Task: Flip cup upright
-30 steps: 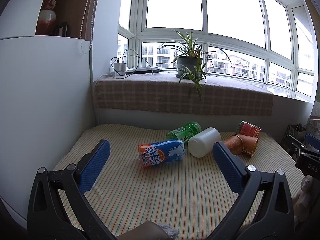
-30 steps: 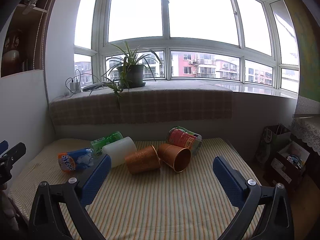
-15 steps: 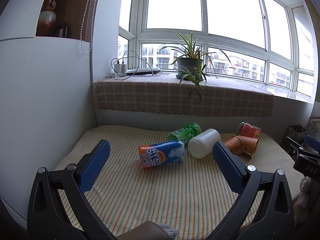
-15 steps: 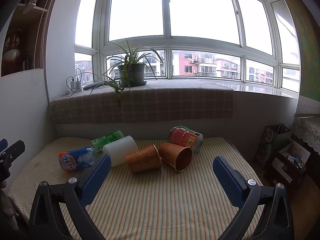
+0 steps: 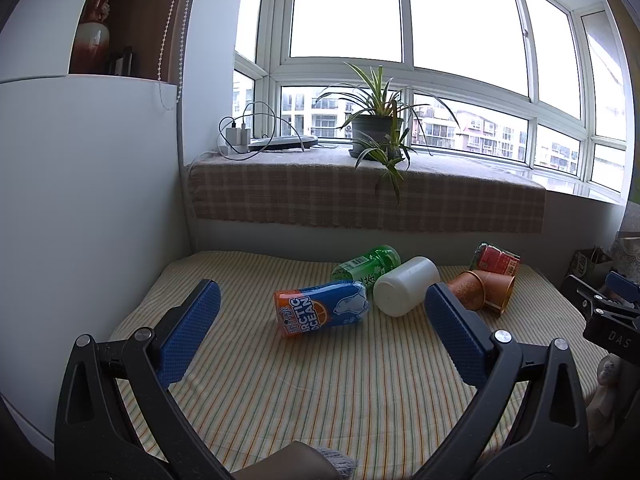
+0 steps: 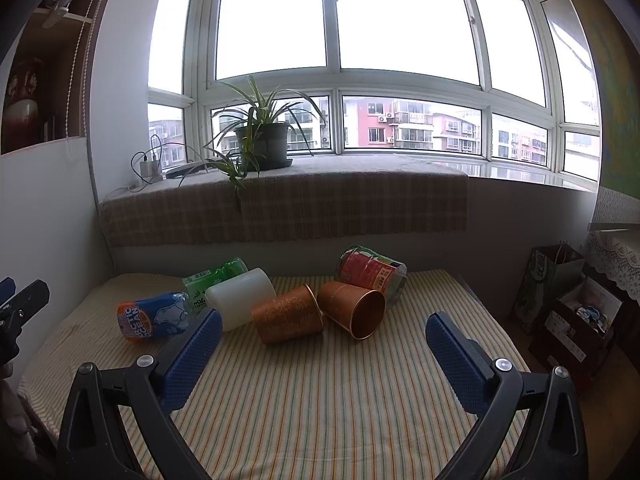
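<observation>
Several cups lie on their sides in a row on the striped tablecloth (image 6: pixel 320 400). From left: a blue-orange "Arctic Ocean" cup (image 5: pixel 320 312) (image 6: pixel 152 318), a green cup (image 5: pixel 366 266) (image 6: pixel 214 280), a white cup (image 5: pixel 406 290) (image 6: pixel 240 300), two copper cups (image 6: pixel 288 318) (image 6: pixel 352 308) and a red cup (image 6: pixel 370 270) (image 5: pixel 498 260). My left gripper (image 5: pixel 320 320) is open and empty, short of the blue-orange cup. My right gripper (image 6: pixel 320 344) is open and empty, short of the copper cups.
A white cabinet wall (image 5: pixel 80 220) bounds the table on the left. A checked cloth covers the window sill (image 6: pixel 280 204), with a potted plant (image 6: pixel 262 148) and chargers on it. Bags and boxes (image 6: pixel 568 312) stand on the floor to the right.
Both views have shifted very slightly closer to the cups. The cups have not moved and both grippers stay open.
</observation>
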